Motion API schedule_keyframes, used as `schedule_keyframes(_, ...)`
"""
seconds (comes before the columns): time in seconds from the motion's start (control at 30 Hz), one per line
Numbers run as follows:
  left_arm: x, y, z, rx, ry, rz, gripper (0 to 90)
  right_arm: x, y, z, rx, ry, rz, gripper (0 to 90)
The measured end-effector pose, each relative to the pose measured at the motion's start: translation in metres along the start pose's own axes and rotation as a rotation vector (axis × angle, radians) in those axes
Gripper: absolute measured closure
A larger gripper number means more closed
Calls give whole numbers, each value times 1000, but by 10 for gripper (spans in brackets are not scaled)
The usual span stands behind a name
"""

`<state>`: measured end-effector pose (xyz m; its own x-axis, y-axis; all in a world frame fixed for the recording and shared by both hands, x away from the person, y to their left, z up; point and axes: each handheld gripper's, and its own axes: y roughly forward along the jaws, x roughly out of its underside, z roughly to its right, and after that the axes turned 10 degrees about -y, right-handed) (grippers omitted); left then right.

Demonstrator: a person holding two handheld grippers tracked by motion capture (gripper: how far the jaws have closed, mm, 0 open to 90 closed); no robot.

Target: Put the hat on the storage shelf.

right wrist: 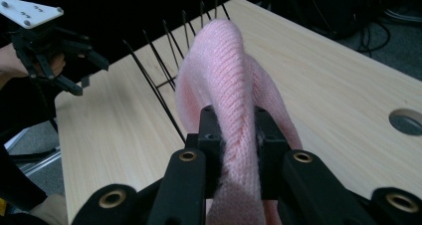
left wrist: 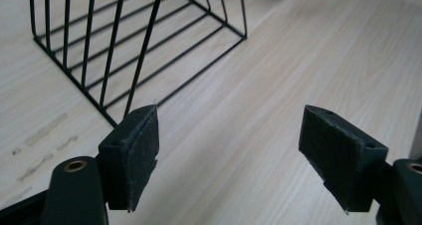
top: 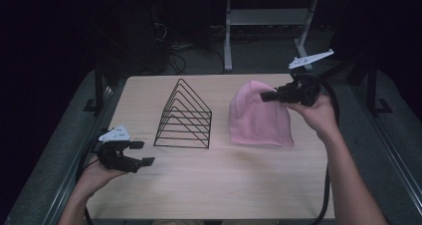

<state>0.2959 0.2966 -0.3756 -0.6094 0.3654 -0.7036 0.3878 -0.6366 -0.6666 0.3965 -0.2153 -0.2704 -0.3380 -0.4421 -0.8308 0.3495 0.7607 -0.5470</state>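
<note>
At the worktop's (top: 209, 185) eight o'clock, the left claw (top: 142, 154) hovers spread, nothing between its pads. The black wire rack (top: 184, 116) stands near centre. At two o'clock, the right claw (top: 267, 96) pinches the pink knit hat's (top: 259, 118) top, its lower edge resting on the worktop.

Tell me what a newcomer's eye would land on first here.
The pink hat on the table's right side stands out first, its top pinched in the shut right gripper and pulled up. Next comes the black wire rack standing at the table's middle, left of the hat. The left gripper hangs open over the table's near left edge, holding nothing.
</note>
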Motion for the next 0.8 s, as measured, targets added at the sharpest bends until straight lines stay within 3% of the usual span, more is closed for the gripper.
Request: schedule_keyframes(0.8,-55,-24,10,66,89,0,239,-58,-5,-24,-45,-94,26,780)
